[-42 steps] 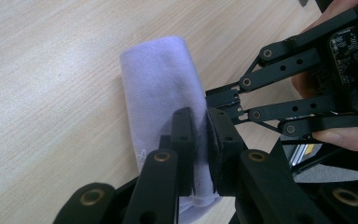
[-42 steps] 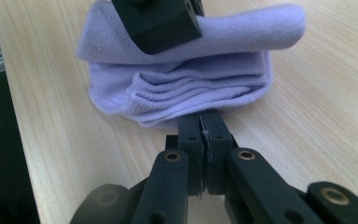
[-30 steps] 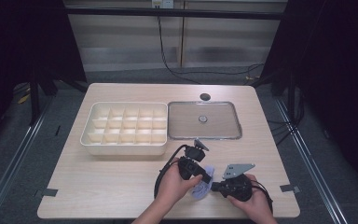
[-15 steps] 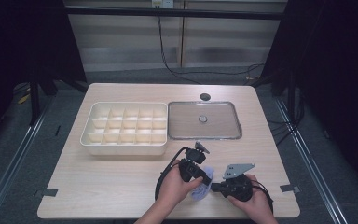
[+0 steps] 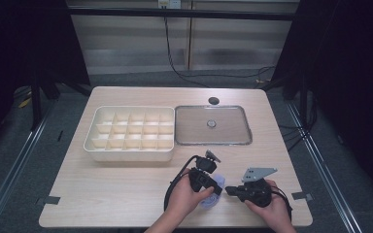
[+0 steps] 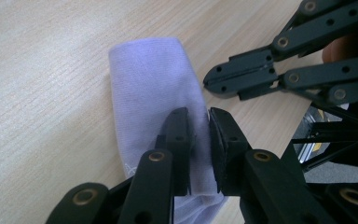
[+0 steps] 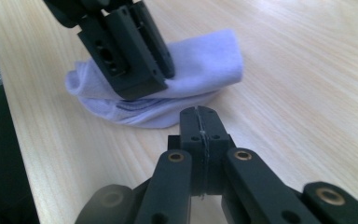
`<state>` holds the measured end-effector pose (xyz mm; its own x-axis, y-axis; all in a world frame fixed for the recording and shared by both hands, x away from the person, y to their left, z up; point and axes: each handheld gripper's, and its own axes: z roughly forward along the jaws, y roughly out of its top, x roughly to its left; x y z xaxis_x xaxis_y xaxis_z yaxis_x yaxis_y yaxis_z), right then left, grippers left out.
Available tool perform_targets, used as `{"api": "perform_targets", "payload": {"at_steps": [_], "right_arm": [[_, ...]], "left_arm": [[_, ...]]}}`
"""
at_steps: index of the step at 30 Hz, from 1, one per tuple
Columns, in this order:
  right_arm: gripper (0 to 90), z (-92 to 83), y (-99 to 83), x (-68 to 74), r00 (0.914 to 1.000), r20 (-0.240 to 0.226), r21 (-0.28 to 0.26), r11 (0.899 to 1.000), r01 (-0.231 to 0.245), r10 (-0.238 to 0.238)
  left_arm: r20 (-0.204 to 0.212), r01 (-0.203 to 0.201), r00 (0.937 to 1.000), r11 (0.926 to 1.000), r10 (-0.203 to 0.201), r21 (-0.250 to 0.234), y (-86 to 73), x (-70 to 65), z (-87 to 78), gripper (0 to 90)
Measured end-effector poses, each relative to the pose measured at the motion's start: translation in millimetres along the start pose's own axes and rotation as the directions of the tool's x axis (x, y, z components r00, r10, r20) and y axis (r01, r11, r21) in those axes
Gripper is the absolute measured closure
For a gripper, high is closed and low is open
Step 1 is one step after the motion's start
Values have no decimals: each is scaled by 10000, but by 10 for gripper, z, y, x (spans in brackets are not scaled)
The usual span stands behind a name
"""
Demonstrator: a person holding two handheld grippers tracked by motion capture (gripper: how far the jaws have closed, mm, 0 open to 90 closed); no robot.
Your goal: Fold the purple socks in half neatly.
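Near the front edge of the light wooden table (image 5: 126,194), the left gripper (image 6: 199,140) has its two black jaws a little apart over a folded pale lilac cloth, maybe a sock (image 6: 154,88), with a fold of it between them. These jaws have just been opening a bit. Whether the pads press the fabric, I cannot tell. The cloth lies flat on the table. Just beside it, the right gripper (image 7: 199,122) has its jaws fully closed on nothing, the tips near the cloth edge. Farther back stand a cream plastic organizer box with many compartments (image 5: 131,133) and a flat rectangular metal tray (image 5: 212,124).
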<state>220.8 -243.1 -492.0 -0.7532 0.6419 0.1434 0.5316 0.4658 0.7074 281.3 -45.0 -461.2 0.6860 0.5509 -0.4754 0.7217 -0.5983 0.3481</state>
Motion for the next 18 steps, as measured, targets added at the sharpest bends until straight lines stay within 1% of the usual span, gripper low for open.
{"api": "perform_targets", "payload": {"at_steps": [2,3,4,5,8,10,11,12,14,16,18], "right_arm": [[900,-22,-4,-17,9999,94,-44,10000,-80,80],[900,-28,-5,-24,9999,108,-55,10000,-57,58],[900,-33,-7,-29,9999,97,-100,9999,-113,114],[900,-39,-9,-32,9998,125,-122,9998,-152,154],[900,-48,-15,-45,9997,212,-155,9998,-131,135],[900,-59,-15,-44,9993,329,-113,9997,-194,197],[900,-65,-15,-48,9993,322,-152,9997,-202,207],[900,-73,-13,-53,9992,328,-222,9995,-238,245],[900,-88,-9,-60,9989,384,-260,9993,-266,276],[900,-97,-2,-67,9987,387,-321,9990,-313,326],[900,-104,5,-80,9986,414,-385,9988,-310,326]], "left_arm": [[37,20,10000,9999,-19,-111,-7,0,8,784],[44,-36,10000,9999,36,-101,-10,1,8,783],[47,39,10000,9998,-39,-187,-17,-5,16,784],[27,-39,10000,9999,39,-129,-22,-5,17,784],[-29,-101,9999,9997,101,-224,-33,-22,30,780],[-42,-178,9998,9997,177,-180,-31,-22,27,779],[-66,-75,10000,9996,73,-285,-35,-33,34,780],[-70,-180,9998,9996,179,-225,-37,-26,28,780],[-33,-186,9998,9992,185,-357,-49,-25,33,780],[-55,-261,9996,9991,259,-329,-56,-23,28,780],[-103,-252,9996,9989,248,-399,-63,-33,33,780]]}}
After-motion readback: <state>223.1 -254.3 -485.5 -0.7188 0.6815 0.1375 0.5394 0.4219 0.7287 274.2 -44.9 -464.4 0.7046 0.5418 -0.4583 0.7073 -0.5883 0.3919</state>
